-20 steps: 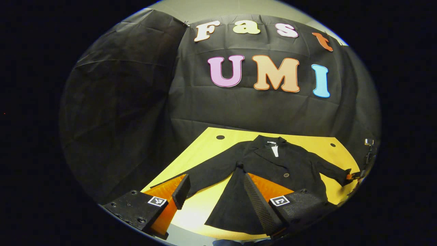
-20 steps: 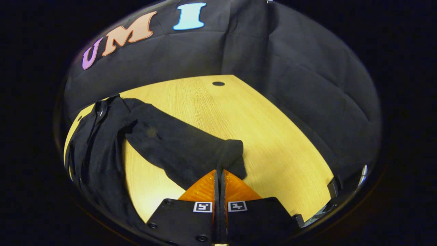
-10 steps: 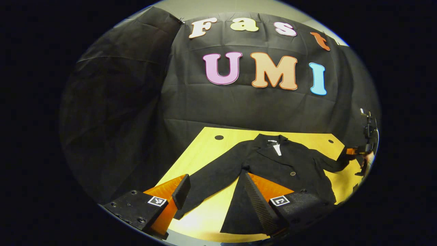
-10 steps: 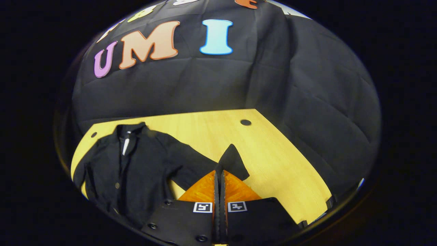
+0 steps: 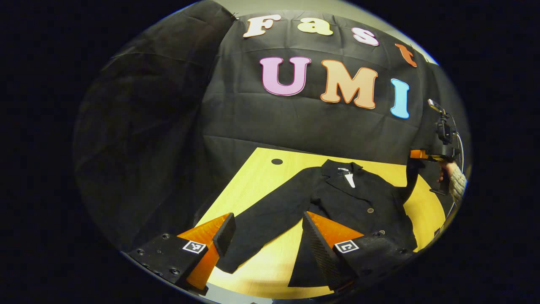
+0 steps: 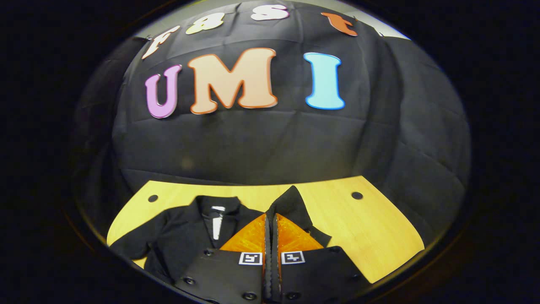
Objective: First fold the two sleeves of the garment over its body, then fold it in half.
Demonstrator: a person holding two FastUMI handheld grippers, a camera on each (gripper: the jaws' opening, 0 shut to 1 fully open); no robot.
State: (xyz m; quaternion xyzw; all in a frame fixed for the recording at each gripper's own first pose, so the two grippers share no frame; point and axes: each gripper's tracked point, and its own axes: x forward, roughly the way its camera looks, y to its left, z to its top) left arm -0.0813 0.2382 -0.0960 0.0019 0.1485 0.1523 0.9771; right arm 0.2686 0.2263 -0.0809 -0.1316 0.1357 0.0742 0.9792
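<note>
You are pinching the cuff of the jacket's right sleeve (image 6: 295, 207) in the right gripper (image 6: 270, 219), its fingers closed tight on the cloth and lifted above the wooden table (image 6: 379, 236). Carry it across and lay it flat on the chest before letting go. The black jacket (image 5: 354, 202) is lying face up, collar away from you, left sleeve (image 5: 261, 219) outstretched. Your left gripper (image 5: 265, 240) is hovering wide apart, empty, over that sleeve.
</note>
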